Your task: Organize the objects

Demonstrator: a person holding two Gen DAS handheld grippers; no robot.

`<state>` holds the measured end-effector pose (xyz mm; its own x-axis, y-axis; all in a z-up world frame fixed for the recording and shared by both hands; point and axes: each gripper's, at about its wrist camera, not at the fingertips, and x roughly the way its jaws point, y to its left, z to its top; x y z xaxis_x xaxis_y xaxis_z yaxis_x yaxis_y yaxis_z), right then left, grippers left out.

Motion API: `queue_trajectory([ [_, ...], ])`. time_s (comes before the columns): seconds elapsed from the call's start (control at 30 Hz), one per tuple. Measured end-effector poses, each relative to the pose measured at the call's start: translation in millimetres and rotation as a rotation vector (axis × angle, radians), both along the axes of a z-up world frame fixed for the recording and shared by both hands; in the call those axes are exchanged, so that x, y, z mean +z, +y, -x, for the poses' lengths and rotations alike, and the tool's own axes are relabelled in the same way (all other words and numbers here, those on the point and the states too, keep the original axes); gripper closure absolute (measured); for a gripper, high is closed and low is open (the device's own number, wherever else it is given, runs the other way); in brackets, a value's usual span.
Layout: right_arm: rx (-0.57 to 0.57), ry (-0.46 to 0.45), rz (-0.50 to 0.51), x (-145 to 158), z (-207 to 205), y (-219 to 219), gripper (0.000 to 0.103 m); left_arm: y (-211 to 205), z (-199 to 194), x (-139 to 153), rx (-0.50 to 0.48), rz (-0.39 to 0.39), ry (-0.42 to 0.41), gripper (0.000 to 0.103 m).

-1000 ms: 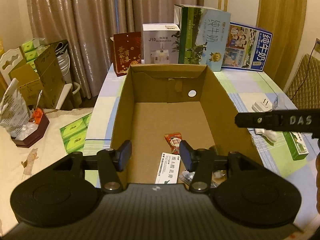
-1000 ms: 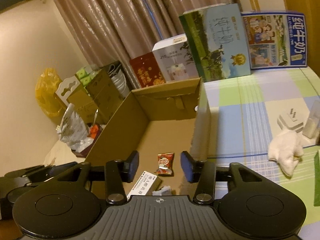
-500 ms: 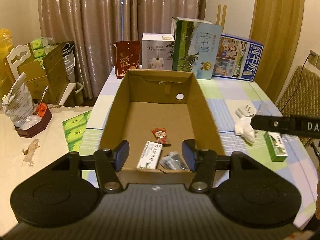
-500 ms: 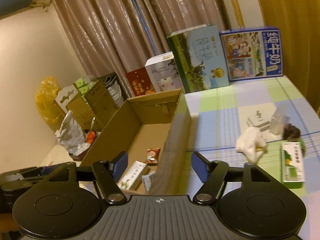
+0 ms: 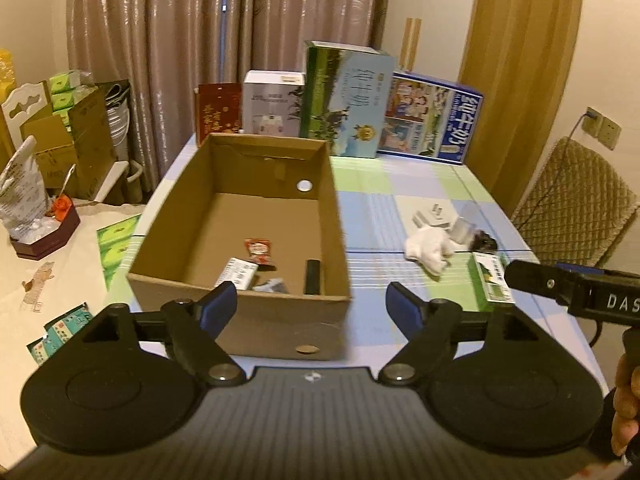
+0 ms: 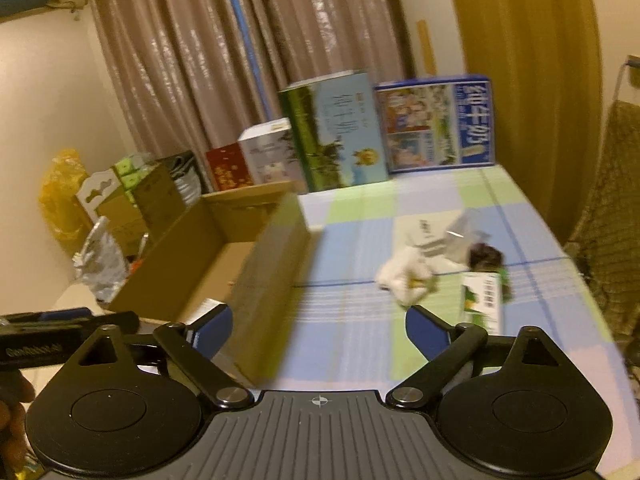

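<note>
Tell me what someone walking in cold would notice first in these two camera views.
Probably the open cardboard box on the left part of the checked tablecloth, with a red snack packet and a few other small things on its floor. Next, the row of tall printed cartons standing along the far edge before the curtain. To the right of the box lies a small cluster: a white cloth and a green-and-white packet.
</note>
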<state>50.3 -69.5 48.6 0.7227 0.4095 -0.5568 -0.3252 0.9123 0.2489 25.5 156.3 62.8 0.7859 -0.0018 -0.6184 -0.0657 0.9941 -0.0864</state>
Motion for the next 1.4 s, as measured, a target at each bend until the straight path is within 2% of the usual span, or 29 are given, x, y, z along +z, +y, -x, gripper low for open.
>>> queue_trajectory([
  [0.33,-0.137,0.032,0.009,-8,10,-69,0.004,-51,3,0,-0.086,0.002,-0.019,0.001],
  [0.87,-0.223,0.049,-0.009,-12,13,-116,0.002,-112,-10,-11,-0.183,-0.007,0.008,0.001],
  [1.4,-0.248,0.071,-0.022,-21,7,-133,0.002,-131,-27,-21,-0.204,-0.019,0.037,0.001],
])
